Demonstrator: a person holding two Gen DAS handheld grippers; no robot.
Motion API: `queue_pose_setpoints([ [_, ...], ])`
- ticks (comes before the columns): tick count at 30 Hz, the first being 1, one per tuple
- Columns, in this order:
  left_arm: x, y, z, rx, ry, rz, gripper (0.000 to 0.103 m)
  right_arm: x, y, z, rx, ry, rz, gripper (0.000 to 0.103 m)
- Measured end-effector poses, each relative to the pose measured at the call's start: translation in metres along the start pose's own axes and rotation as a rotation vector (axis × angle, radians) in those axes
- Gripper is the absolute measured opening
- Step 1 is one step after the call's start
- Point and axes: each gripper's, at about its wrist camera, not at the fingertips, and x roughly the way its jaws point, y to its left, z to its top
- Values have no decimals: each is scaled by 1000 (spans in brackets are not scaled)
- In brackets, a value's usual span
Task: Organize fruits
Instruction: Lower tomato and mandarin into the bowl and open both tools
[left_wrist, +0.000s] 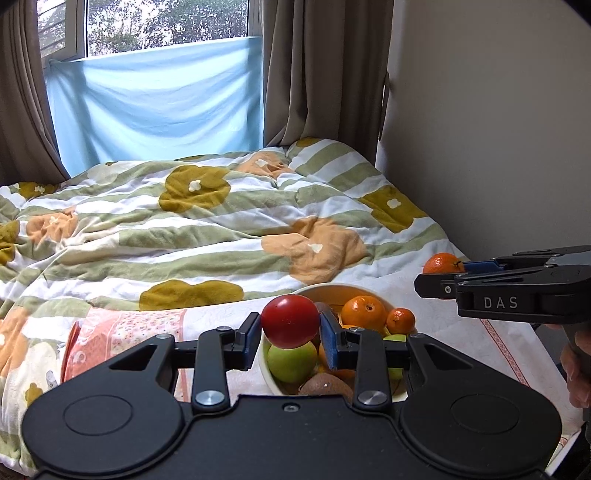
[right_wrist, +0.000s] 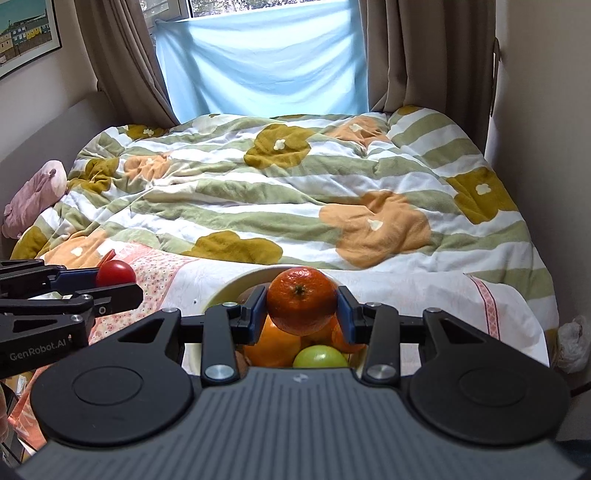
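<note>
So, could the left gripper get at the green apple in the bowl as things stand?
Probably not yet: the left gripper is shut on the red fruit, directly above the green apple in the bowl. Nothing else blocks it.

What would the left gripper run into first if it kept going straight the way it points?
Most likely the bowl of fruit just below: the left gripper, clamped on a red fruit, tilts down over a green apple there. Depth is hard to judge; it might clear the rim and meet the quilt instead.

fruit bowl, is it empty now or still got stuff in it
Not empty. The fruit bowl holds an orange, a green apple and a kiwi, among others, in the left wrist view.
</note>
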Motion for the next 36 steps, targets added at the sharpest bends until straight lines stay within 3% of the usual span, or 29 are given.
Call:
queue_pose_setpoints([
  [7, 65, -2, 13, -22, 78, 15, 38, 62, -19, 26, -43, 63, 41, 55],
  [16, 128, 6, 12, -62, 185, 65, 38, 128, -28, 32, -78, 149, 107, 55],
  [34, 145, 0, 2, -58, 238, 110, 39, 166, -31, 30, -103, 207, 175, 55],
  [36, 144, -1, 1, -56, 236, 112, 49, 167, -30, 30, -102, 210, 176, 55],
])
